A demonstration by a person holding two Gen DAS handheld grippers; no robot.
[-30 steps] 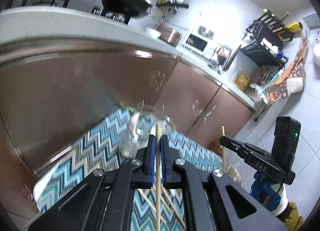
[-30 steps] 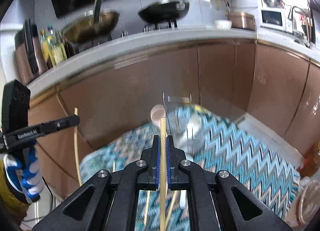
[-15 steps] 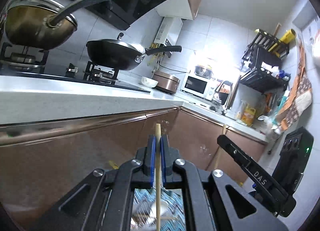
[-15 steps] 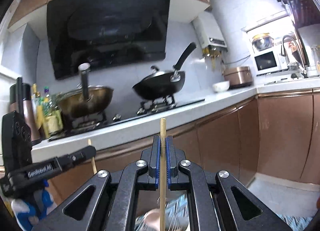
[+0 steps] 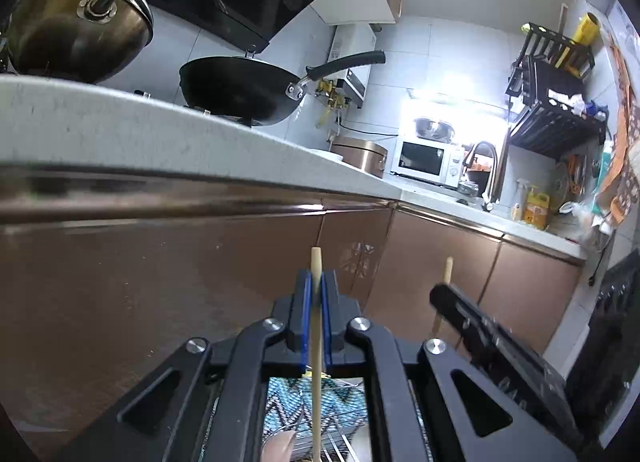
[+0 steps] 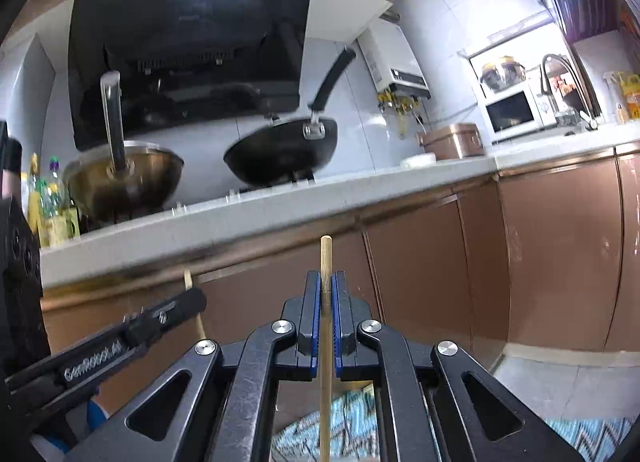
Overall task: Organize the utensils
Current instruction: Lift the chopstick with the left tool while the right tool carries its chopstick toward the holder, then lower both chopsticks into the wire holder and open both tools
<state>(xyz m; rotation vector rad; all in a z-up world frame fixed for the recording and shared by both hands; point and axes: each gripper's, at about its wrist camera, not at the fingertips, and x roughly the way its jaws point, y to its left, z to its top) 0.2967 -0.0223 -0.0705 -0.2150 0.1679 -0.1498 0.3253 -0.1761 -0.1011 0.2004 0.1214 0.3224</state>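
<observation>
Left claw: the left claw is clamped on a wooden chopstick, which stands upright between the blue pads, tip poking just above them.
Right claw: the right claw is pinched on a second chopstick, also upright, tip clear above the pads.
Pointing: both claws face roughly level at the brown cabinet doors, side by side; each shows in the other's view.
Below: a zigzag-patterned mat and part of a wire rack show under the left claw; where the sticks should go, I can't tell.
Handling: I'd judge the sticks light, stiff, smooth and thin, apt to pivot or slip in a pinch; gripping nearer mid-length would steady them.
Beyond: a pale worktop carries a black wok and a steel pan.
</observation>
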